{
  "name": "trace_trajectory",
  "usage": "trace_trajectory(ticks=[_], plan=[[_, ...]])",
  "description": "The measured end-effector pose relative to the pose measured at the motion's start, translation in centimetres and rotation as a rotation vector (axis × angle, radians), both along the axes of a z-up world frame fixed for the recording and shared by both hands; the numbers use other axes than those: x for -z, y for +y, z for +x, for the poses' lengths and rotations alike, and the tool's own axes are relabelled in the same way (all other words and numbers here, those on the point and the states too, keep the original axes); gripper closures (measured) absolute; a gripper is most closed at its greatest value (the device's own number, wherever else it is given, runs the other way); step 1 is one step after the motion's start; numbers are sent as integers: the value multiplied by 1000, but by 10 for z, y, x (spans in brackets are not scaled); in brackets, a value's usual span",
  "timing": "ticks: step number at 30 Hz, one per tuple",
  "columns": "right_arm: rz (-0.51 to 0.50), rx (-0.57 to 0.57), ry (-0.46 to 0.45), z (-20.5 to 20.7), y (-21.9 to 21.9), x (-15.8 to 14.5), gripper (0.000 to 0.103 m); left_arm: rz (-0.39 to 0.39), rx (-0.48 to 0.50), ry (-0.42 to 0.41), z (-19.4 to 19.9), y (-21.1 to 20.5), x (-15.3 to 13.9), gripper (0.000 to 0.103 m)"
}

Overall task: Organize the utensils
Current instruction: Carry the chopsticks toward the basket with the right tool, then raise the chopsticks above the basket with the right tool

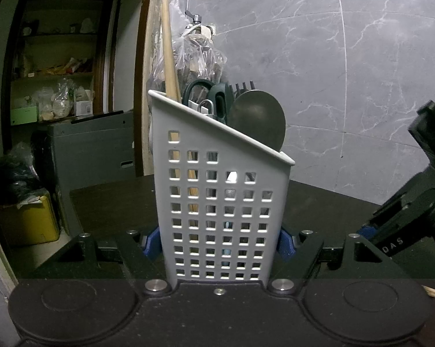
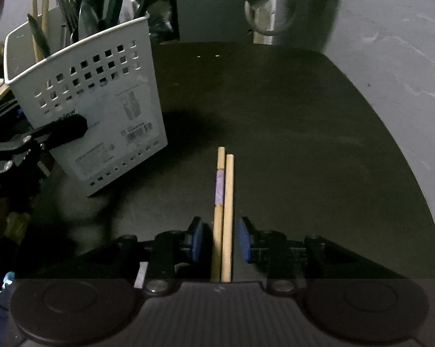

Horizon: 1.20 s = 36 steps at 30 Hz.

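Observation:
A white perforated utensil holder (image 1: 217, 196) stands on the dark table (image 1: 113, 202), filled with green-handled scissors (image 1: 205, 92), a round metal spoon (image 1: 257, 118), a fork and a long wooden stick (image 1: 168, 57). My left gripper (image 1: 218, 243) is shut on its lower walls, one blue pad pressing each side. In the right wrist view the holder (image 2: 87, 86) sits at the left, with a left finger (image 2: 58, 133) against it. Two wooden chopsticks (image 2: 224, 202) lie side by side on the table between the pads of my right gripper (image 2: 220, 240), which is open and clear of them.
A metal cup (image 2: 270, 14) stands at the table's far edge. Grey marble wall (image 1: 333, 72) lies behind the holder. A doorway with shelves (image 1: 55, 57) and a yellow bin (image 1: 29, 222) are off the table to the left. The right gripper's body (image 1: 405, 211) sits to the holder's right.

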State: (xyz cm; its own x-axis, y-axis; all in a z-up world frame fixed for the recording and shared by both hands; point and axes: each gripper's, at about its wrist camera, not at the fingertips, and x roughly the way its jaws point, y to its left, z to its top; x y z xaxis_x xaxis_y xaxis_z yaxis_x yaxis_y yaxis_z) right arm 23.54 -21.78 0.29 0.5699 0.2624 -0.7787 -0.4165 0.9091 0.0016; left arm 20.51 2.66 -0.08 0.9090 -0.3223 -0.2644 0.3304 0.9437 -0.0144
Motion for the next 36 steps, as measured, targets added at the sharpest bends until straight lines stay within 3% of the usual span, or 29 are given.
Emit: trace_trajectory(ticks=[8,9,20,36], plan=[[-15,-43,38,7,3,-2,81,1,0,0,0,0,0,27],[-5,-42,41,7,2,-2,88,1,0,0,0,0,0,27],[47,-2,37,5,-3,-1,89,2,1,0,0,0,0,27],[356,15,-211,-33,-37,-24,89,5,1,-2,-1,-2,1,27]])
